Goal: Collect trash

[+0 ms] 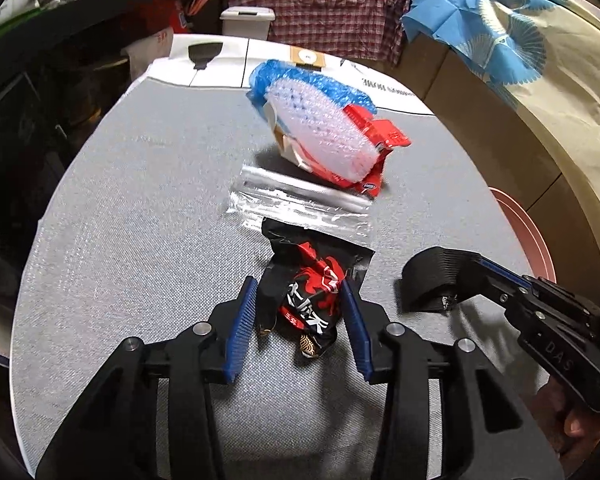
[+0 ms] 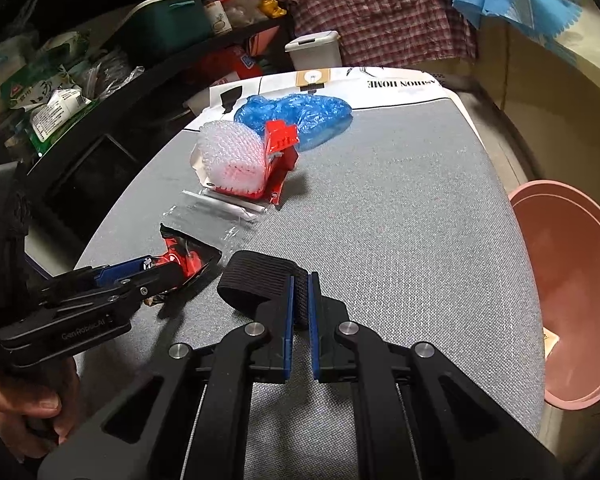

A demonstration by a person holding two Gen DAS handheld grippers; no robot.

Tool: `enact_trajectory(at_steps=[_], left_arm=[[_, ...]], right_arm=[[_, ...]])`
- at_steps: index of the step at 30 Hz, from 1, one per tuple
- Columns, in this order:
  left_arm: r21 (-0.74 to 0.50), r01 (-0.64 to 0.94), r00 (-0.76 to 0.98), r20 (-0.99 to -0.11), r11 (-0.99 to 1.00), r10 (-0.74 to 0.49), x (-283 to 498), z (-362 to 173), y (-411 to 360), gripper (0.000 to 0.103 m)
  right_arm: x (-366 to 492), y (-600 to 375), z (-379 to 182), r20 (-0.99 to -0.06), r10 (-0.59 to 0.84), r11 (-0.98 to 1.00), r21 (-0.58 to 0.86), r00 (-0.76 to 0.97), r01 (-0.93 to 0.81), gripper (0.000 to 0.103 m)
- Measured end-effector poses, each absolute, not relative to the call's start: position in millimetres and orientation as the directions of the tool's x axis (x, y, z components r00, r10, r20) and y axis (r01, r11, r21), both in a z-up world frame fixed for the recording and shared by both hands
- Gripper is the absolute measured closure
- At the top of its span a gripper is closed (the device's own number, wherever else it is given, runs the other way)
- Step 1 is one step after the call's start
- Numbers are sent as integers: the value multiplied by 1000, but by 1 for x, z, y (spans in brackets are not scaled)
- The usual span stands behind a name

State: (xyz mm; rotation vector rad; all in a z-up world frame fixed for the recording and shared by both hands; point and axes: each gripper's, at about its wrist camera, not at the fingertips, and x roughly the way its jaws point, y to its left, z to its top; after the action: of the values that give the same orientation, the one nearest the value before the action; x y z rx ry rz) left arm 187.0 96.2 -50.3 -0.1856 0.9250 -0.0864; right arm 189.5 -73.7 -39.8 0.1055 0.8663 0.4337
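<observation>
Left claw [image 1: 300, 304] partly closed, seemingly gripping; right claw [image 2: 300, 300] clamped.
</observation>
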Motion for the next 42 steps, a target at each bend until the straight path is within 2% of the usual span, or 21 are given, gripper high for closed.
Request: enact_trajectory(at_steps=[26, 42], left_arm=[[-150, 14, 708, -696, 989, -116, 129, -3, 86, 61], [-163, 36, 740, -658, 986, -136, 106, 17, 64, 61]], right_arm=[[146, -89, 12, -617, 370, 927, 191, 695, -323, 96], [113, -137, 81, -510, 343, 939, 187, 789, -287, 96]])
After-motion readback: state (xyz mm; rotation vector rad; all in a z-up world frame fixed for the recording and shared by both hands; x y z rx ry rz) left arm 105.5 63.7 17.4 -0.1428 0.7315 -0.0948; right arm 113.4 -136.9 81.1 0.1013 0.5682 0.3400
